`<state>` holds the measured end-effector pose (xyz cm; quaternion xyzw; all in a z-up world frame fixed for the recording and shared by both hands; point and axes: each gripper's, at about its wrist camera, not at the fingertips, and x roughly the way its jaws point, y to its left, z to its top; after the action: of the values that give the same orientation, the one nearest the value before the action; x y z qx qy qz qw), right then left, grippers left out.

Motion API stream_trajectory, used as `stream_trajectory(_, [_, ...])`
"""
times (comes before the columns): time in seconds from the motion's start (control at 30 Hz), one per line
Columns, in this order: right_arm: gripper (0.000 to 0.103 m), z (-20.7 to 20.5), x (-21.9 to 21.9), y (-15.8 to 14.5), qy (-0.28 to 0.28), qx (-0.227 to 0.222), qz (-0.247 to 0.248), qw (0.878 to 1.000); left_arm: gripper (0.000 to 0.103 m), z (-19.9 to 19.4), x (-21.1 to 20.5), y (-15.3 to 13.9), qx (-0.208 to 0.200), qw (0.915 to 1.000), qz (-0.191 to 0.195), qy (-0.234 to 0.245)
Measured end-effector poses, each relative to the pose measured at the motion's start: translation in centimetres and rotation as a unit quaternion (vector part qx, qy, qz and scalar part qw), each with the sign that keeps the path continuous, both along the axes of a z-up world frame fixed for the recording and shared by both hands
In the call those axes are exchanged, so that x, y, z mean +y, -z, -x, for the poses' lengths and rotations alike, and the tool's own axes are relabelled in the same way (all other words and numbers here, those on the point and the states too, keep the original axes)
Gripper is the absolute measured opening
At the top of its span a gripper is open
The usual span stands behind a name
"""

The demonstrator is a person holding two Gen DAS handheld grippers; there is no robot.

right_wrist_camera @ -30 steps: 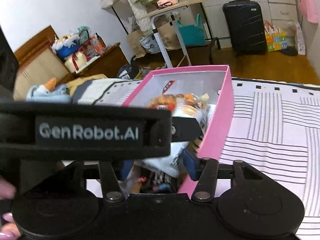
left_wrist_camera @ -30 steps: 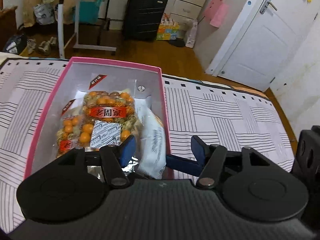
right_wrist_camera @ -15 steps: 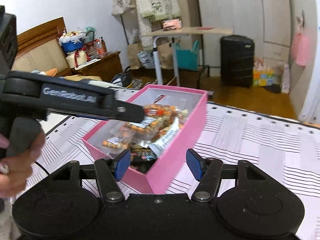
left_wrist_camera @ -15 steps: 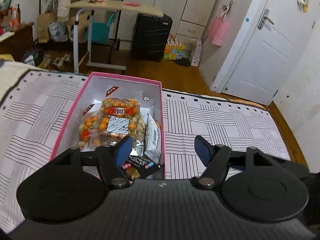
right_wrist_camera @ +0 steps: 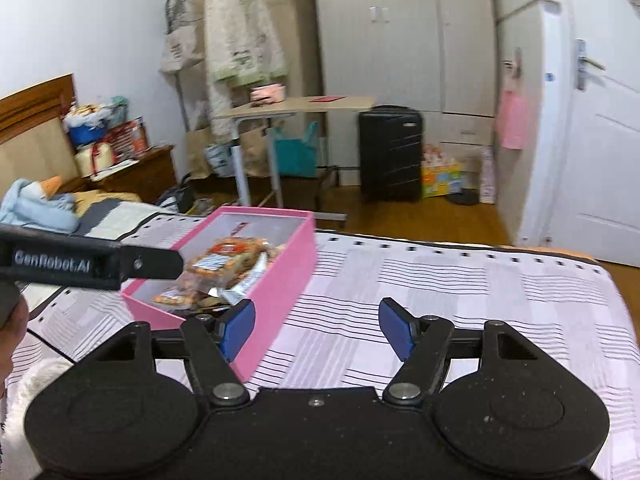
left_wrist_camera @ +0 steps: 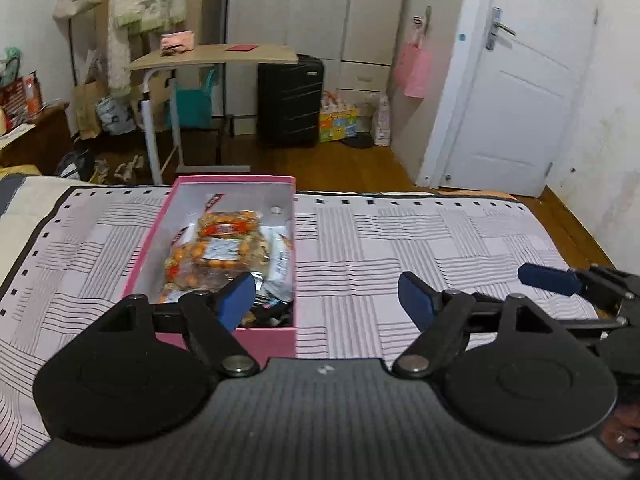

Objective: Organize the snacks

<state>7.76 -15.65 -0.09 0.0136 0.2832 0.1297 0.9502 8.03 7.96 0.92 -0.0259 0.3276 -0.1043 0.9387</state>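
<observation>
A pink box (left_wrist_camera: 152, 236) (right_wrist_camera: 280, 280) lies on the striped bed cover, filled with snack packets (left_wrist_camera: 224, 248) (right_wrist_camera: 228, 260), mostly clear bags of orange pieces. My left gripper (left_wrist_camera: 328, 296) hovers above the near end of the box and the cover to its right, jaws opening with nothing between them. My right gripper (right_wrist_camera: 316, 328) hangs over the cover just right of the box, jaws opening and empty too. In the left wrist view the right gripper's blue fingertip (left_wrist_camera: 548, 278) shows at the right edge. The left gripper's black body crosses the left side of the right wrist view.
The striped bed cover (left_wrist_camera: 420, 248) (right_wrist_camera: 460, 300) spreads to the right of the box. Beyond the bed's far edge stand a rolling side table (left_wrist_camera: 216, 60), a black suitcase (left_wrist_camera: 290, 104) and a white door (left_wrist_camera: 520, 92). A hand (right_wrist_camera: 12, 332) shows at the left.
Both grippers have drawn back and risen away from the box, so it looks smaller and farther. Their jaws have widened. The snack packets stay in the box.
</observation>
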Motion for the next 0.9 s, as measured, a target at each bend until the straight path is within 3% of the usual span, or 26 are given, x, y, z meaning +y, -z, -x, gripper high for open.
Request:
stream_trajectory(0.13, [0.075, 1.1, -1.3, 0.0, 0.026, 0.007, 0.003, 1.000, 0.080, 1.1, -0.8, 0.3, 0.002, 0.9999, 0.015, 0.009])
stream_trajectory(0.4, [0.078, 2.2, -2.1, 1.0, 0.063, 0.017, 0.008, 0.998, 0.085, 2.7, -1.9, 1.6, 0.005, 0.9999, -0.011, 0.000])
stream_trajectory(0.47, [0.079, 2.3, -1.8, 1.2, 0.065, 0.018, 0.017, 0.998, 0.090, 3.0, -1.9, 1.7, 0.004, 0.9999, -0.009, -0.001])
stream_trajectory(0.67, [0.097, 2.7, -1.2, 1.4, 0.074, 0.014, 0.035, 0.997, 0.101, 3.8, -1.9, 1.8, -0.009, 0.9999, -0.012, -0.005])
stream_trajectory(0.9, [0.099, 2.9, -1.0, 1.3, 0.098, 0.023, 0.044, 0.994, 0.101, 3.6, -1.9, 2.1, 0.000, 0.9995, -0.027, -0.019])
